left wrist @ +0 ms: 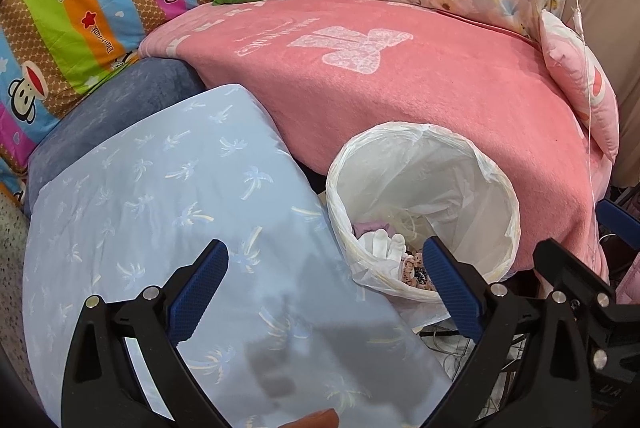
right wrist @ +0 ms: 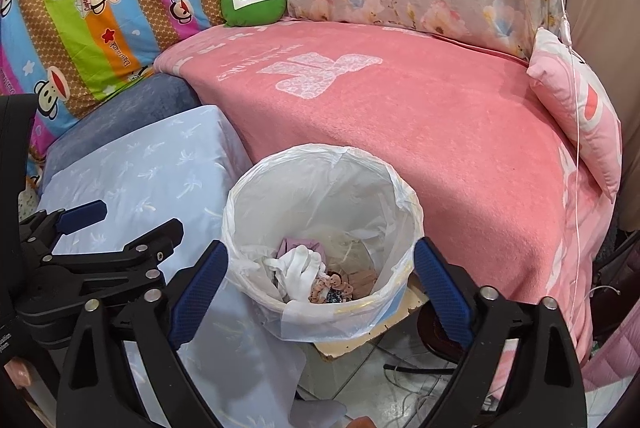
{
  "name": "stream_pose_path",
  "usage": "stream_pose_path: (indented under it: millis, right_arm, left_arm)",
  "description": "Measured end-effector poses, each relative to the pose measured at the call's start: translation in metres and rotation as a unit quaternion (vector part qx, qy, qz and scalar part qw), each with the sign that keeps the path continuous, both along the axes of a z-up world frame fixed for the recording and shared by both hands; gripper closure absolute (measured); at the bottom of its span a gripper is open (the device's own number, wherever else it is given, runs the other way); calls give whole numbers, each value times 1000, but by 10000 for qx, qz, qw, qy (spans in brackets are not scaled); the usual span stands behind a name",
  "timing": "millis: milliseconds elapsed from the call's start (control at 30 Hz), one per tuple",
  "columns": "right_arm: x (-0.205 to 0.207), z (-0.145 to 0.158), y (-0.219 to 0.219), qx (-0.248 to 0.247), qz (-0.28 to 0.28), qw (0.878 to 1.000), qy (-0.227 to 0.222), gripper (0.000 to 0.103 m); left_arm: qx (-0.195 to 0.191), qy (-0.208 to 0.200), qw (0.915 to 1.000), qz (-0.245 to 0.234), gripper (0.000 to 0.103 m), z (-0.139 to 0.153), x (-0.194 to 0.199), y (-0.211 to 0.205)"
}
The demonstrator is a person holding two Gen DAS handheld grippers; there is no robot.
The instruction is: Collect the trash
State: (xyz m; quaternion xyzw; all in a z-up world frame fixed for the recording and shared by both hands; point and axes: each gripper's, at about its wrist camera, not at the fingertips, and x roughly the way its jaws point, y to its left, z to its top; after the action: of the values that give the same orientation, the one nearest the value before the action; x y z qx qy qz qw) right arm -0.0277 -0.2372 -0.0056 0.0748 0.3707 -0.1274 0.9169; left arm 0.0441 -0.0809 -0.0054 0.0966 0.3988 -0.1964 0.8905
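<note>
The left tool (left wrist: 326,270) hangs spread wide and empty over a light blue pillow (left wrist: 160,208), its right finger at the rim of the trash bin (left wrist: 496,180). The right tool (right wrist: 320,274) is spread too, holding nothing, its fingers on either side of the bin (right wrist: 400,188). Inside the white liner lie crumpled white cloth (right wrist: 300,266) and small scraps. Behind the bin spreads a pink blanket (right wrist: 440,116).

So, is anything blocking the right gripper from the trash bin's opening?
Nothing visible does. The right gripper is open and empty, straddling the near rim of the bag-lined trash bin, whose mouth is uncovered, with white cloth and scraps at the bottom. The left gripper sits off to the side.
</note>
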Motion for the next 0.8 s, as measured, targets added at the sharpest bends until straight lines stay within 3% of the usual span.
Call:
stream_pose_path:
  millis: [800]
  right_arm:
    - [2, -3, -3, -121, -39, 9999, 59, 6]
  left_arm:
    - [80, -18, 10000, 19, 9, 0, 2, -5]
